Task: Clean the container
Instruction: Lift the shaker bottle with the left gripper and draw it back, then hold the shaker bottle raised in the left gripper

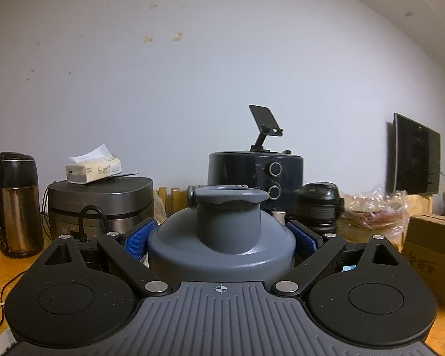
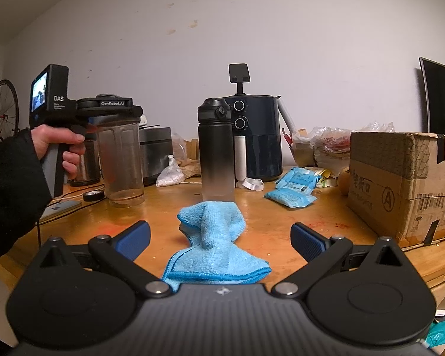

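A clear plastic shaker bottle (image 2: 120, 163) with a grey screw lid (image 1: 222, 231) stands upright on the wooden table (image 2: 267, 216). My left gripper (image 1: 221, 238) is shut on the lid, one blue pad on each side; it shows in the right wrist view (image 2: 103, 109) atop the bottle at left. A crumpled light blue cloth (image 2: 215, 243) lies on the table between the fingers of my right gripper (image 2: 219, 238). The right gripper is open and empty, its pads apart from the cloth on both sides.
A black-to-clear water bottle (image 2: 216, 151) stands just behind the cloth. Behind it is a dark air fryer (image 2: 258, 136). A cardboard box (image 2: 403, 181) is at right, blue packets (image 2: 293, 187) in front of it. A rice cooker (image 1: 101, 204) and kettle (image 1: 14, 204) are at left.
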{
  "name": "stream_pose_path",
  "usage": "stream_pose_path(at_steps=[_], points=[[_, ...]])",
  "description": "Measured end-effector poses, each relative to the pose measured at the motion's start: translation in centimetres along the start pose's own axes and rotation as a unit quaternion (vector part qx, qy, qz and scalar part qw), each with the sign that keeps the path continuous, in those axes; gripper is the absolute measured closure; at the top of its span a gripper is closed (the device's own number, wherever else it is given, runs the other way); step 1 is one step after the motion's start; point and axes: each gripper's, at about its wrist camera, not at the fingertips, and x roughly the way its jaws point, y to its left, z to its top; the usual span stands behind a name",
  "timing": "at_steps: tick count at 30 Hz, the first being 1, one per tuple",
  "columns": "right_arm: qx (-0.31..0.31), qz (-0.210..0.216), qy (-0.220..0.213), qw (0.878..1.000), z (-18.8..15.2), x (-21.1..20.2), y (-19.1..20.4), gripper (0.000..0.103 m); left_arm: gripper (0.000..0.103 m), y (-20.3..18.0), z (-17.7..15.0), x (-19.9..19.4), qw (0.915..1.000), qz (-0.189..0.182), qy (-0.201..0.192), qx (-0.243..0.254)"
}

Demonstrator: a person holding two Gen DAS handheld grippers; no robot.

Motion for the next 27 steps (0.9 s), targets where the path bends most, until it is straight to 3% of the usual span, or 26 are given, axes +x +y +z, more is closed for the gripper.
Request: stream_pose_path(at_steps=[27], points=[[0.0, 0.009, 0.0, 1.0, -0.1, -0.3, 0.4, 0.0, 0.009, -0.4, -0.7, -4.1, 0.9999, -0.003, 0.01, -0.01]])
